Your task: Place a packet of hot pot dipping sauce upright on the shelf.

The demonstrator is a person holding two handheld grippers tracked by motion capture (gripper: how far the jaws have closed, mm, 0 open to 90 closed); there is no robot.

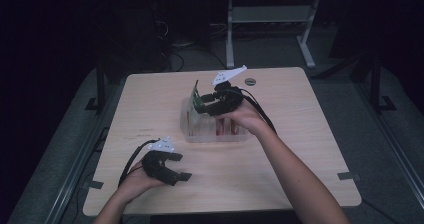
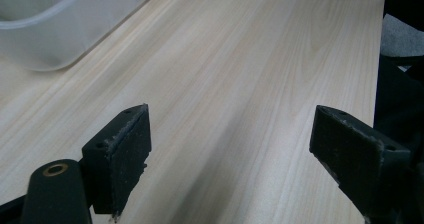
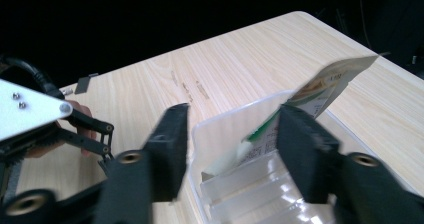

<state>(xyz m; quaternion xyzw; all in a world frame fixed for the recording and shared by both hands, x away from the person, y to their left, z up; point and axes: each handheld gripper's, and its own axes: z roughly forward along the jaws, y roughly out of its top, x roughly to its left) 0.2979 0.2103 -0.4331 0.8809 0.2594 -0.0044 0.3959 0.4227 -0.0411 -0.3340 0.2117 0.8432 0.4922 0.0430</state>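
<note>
Dim room all round, dark floor and a grey table frame behind — the pale wooden table [image 1: 280, 149] alone catches light. On it sits a clear plastic compartment box [image 1: 200, 132], mid-table. Over its far-left end hovers the right gripper [image 3: 232, 134], jaws spread wide; between them a green-and-white flat packet [image 3: 320, 91] stands tilted inside the box, seemingly against one jaw. Well apart, near the front-left edge, the left gripper [image 2: 230, 144] rests low with jaws wide, holding nothing — bare wood between them

Light wooden table [image 1: 280, 174], grey floor [image 1: 270, 51], white desk frame [image 1: 270, 19]
</note>
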